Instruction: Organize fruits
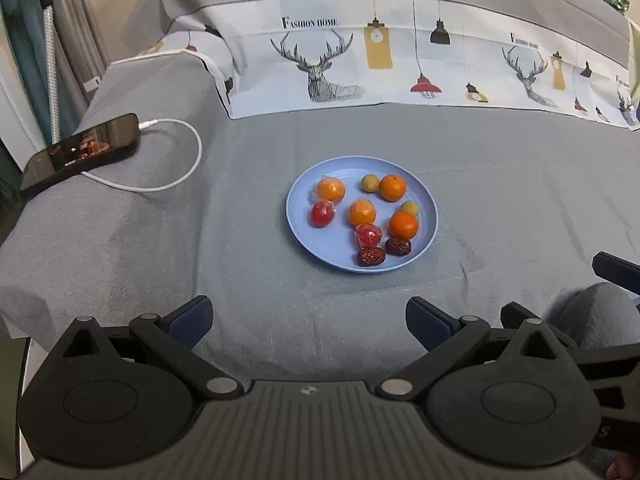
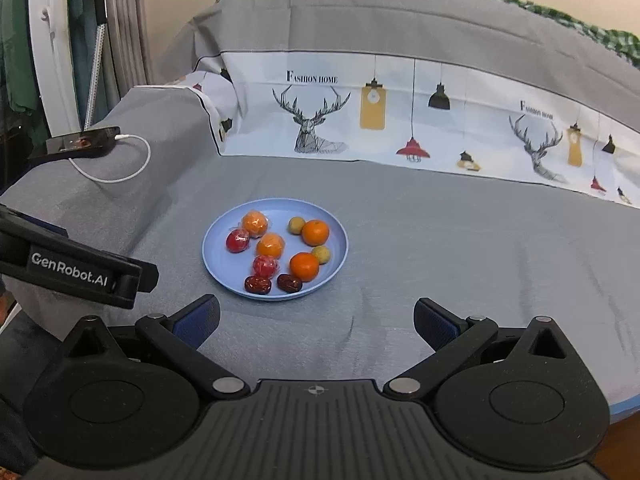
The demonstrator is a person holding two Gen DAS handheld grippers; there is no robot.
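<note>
We hold our left gripper [image 1: 308,320] with jaws spread wide and nothing between them, over the near edge of the grey cloth [image 1: 120,240]. The blue plate [image 1: 430,200] sits mid-cloth, carrying all the fruits [image 1: 392,187]. Our right gripper [image 2: 316,322] likewise gapes wide, gripping nothing, near that edge.

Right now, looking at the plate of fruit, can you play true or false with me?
1. The plate is blue. True.
2. Both grippers hold fruit. False: the left gripper and right gripper have open, empty jaws.
3. A phone lies plugged into a white cable. True.
4. The fruit is scattered on the bedcover. False: all of it sits on the plate.
5. Two dark red dates lie at the plate's near edge. True.
</note>
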